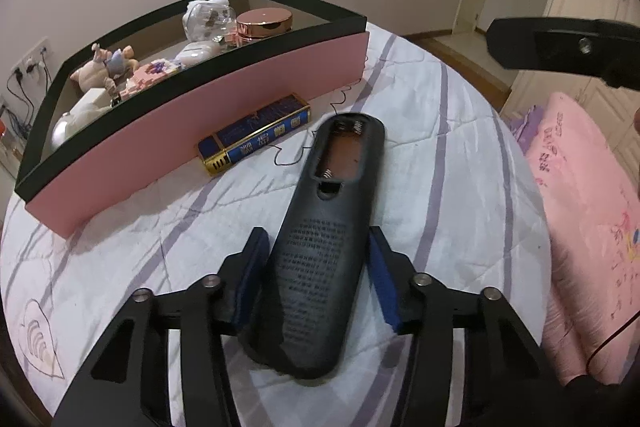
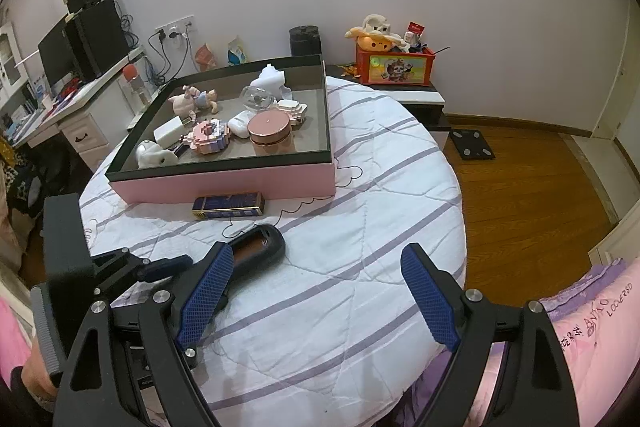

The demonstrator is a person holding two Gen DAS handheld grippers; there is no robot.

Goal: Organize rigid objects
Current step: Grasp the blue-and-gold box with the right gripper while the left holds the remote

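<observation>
The right gripper (image 2: 326, 301) hangs wide apart over the striped quilt (image 2: 360, 227), beside the black remote (image 2: 260, 247).

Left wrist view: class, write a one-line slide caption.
Left gripper closes on a black remote control with its open battery bay showing, lying on the striped white bedspread.

Both wrist views down onto bed (image 1: 420, 155)

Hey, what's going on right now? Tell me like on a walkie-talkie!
Left gripper shut on remote, back side up. Right gripper open, empty. Blue box lies between remote and pink tray.
</observation>
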